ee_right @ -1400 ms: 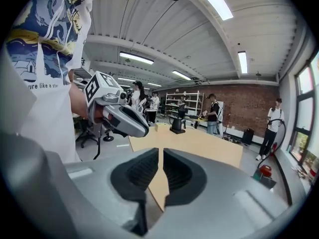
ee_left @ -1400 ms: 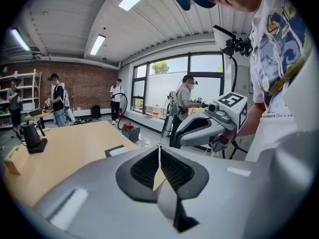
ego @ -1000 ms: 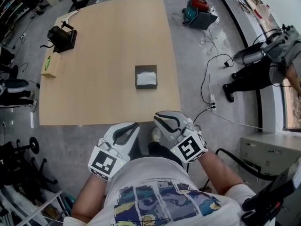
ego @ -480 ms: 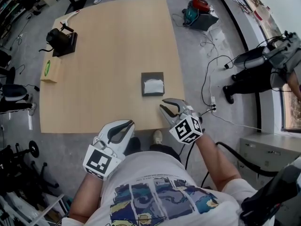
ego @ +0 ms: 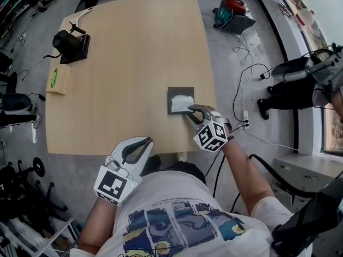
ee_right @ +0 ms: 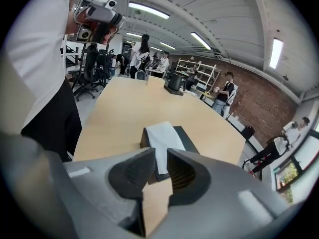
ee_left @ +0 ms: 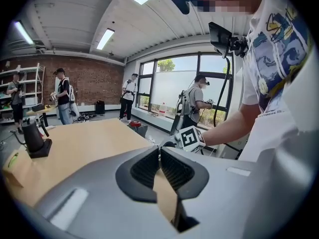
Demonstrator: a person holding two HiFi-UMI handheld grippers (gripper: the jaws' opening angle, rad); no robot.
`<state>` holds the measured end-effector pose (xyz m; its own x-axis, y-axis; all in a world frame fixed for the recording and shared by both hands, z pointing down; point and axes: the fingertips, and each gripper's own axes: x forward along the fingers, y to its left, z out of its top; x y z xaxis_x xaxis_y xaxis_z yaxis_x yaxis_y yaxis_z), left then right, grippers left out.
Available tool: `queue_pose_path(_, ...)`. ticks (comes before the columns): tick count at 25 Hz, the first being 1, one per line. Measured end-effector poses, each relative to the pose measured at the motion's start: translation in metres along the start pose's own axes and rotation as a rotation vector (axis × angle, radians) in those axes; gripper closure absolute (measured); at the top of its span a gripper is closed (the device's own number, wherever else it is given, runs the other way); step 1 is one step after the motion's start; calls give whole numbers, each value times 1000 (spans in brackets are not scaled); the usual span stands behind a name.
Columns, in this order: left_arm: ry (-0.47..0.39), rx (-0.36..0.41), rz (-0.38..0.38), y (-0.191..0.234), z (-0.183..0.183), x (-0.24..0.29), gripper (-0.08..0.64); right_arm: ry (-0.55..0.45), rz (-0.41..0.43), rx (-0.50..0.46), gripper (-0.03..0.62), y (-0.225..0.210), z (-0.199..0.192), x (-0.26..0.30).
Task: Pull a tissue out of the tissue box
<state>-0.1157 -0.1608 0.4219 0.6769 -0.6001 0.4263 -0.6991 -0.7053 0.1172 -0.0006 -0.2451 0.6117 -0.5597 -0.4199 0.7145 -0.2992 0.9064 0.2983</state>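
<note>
Tissue box [ego: 172, 92] on table [ego: 134, 63]: right tool [ego: 189, 110] slightly parted near its tissue [ego: 182, 101] (left tool [ego: 148, 141] closed, empty).

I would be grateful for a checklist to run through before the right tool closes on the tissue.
1. The white tissue sticks up from the dark grey square tissue box: ok.
2. Jaws of the right tool stand apart: ok.
3. Tissue lines up with the gap between them: ok.
4. Tissue far enough in for a firm grip: cannot tell.
5. The left tool steadies the box: not ok; it is shut and empty by the near edge of the light wooden table, apart from the box.
</note>
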Motion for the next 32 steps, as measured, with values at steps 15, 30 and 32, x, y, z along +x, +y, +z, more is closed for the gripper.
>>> queue_pose_path(15, 27, -23, -22, 17, -3, 16, 546, -10, 120, 72, 514, -1, -10, 13)
queue_pose_path(30, 32, -24, -22, 15, 1, 27, 546, -122, 204, 276, 589, -9, -12, 13)
queue_pose_path(32, 27, -11, -23, 15, 1, 28, 546, -99, 183, 258, 589, -11, -13, 12)
